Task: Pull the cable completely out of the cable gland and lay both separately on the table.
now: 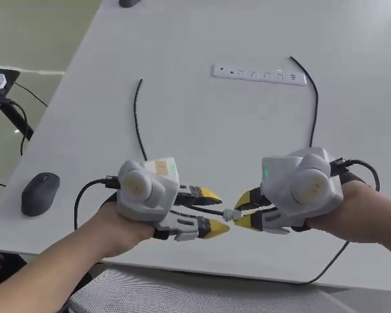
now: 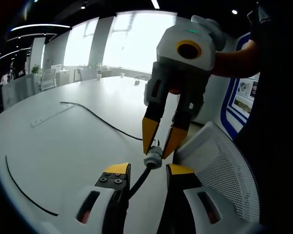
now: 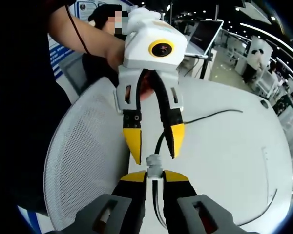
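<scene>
A small white cable gland hangs just past the table's near edge, with my right gripper shut on it at the fingertips. In the right gripper view the gland sits between my right gripper's yellow tips. A thin black cable leaves the gland toward my left gripper. The left gripper stands open, its jaws apart on either side of the cable without pinching it. In the left gripper view the cable rises from between my left gripper's jaws to the gland.
On the white table the black cable's loose length trails away from me. A white power strip with its own black lead lies farther back. A dark mouse sits near the left edge. A mesh chair is below the grippers.
</scene>
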`<state>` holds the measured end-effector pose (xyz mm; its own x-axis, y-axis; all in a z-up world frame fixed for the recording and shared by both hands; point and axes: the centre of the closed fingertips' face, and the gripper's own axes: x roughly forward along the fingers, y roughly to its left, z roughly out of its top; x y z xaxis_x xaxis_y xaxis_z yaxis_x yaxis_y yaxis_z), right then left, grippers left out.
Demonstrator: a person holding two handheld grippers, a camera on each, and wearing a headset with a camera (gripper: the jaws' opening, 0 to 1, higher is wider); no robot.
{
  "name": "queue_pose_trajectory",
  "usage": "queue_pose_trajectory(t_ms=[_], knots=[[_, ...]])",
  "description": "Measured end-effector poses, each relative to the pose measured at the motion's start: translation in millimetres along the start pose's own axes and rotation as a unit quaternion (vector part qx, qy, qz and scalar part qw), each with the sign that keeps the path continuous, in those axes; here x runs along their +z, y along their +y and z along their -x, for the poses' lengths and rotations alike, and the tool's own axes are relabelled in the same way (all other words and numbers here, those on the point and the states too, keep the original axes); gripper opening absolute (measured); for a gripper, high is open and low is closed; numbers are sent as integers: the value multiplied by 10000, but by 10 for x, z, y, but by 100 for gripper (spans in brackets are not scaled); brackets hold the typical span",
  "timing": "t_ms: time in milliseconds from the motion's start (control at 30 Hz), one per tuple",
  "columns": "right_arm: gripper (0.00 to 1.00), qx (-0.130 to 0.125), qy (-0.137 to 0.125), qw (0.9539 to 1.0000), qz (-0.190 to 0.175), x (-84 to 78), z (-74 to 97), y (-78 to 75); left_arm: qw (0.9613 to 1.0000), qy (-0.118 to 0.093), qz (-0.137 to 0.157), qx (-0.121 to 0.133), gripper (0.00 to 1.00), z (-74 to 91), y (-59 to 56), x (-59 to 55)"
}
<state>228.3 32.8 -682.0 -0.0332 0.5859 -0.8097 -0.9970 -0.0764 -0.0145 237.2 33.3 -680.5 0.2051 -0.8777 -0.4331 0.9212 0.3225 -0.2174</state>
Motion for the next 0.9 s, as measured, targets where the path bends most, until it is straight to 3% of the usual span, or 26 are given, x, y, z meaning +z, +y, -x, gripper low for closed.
queue_pose_trajectory(t_ms=[333,533,900], knots=[[6,-16,-36,9996,276,-2,-23,-6,9995,-180,177,-184,22,-14,-19,30],[6,-33,-32,9992,403,-10,-35,-10,9993,-203,183,-259,17,-17,-32,29],[7,-68,-74,9980,628,-19,-60,-1,9995,-144,159,-235,16,-23,-38,2]])
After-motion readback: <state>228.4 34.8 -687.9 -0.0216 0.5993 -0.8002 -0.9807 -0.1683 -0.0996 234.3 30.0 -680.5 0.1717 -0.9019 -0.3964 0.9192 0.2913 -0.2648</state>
